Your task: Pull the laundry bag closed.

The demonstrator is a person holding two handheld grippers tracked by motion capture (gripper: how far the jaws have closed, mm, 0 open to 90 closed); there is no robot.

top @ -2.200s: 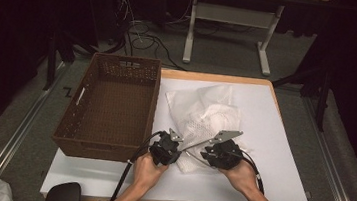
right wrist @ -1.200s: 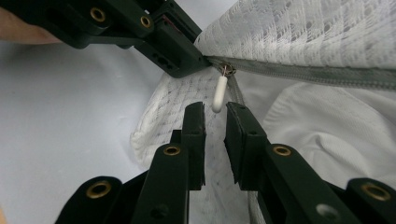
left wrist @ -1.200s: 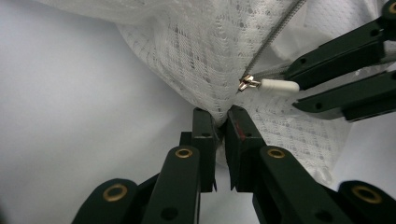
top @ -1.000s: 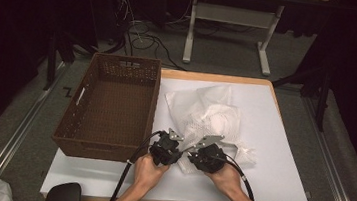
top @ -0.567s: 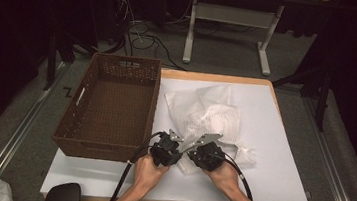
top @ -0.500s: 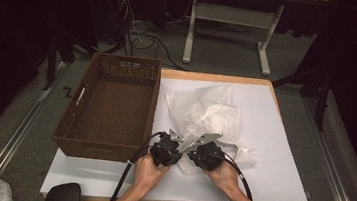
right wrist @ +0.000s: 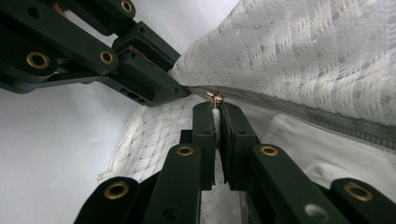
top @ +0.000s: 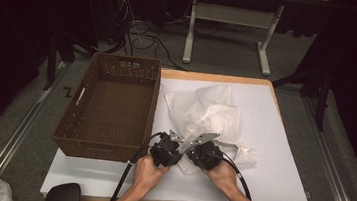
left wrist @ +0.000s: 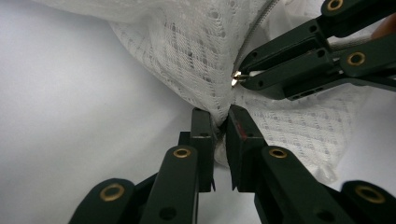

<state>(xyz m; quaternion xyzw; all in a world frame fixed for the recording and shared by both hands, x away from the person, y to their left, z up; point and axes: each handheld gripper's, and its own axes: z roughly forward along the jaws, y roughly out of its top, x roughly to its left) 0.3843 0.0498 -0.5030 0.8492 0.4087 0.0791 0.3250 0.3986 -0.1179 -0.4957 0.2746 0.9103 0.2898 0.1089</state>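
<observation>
Black jaws of the right gripper [right wrist: 216, 112] are pinching a small white zip pull, with its brassy slider just above their tips, at the near end of a grey zipper [right wrist: 299, 119] running along a white mesh laundry bag [right wrist: 299, 51]. The left gripper [left wrist: 219, 122] is clamping a fold of the same mesh right beside that slider, so the two tools are working almost tip to tip (each gripper view is showing the other's jaws close alongside).

In the high view, both grippers, left [top: 164, 149] and right [top: 204, 153], are sitting side by side at the near edge of the bag [top: 205, 114], which is lying crumpled on the white table [top: 281, 156], just right of an empty brown wicker basket [top: 110, 108].

Compared with about two seconds ago, the right gripper has been moving leftward, closing the gap until it is now nearly touching the left one; over the last half second the pair has been hardly shifting. That reads as the approach being finished and both grips being set: one anchoring the fabric, the other taking the pull. Judging from this, the zipper is about to be drawn along its track, with the anchoring hand keeping the mesh taut so the slider is not bunching the cloth.
</observation>
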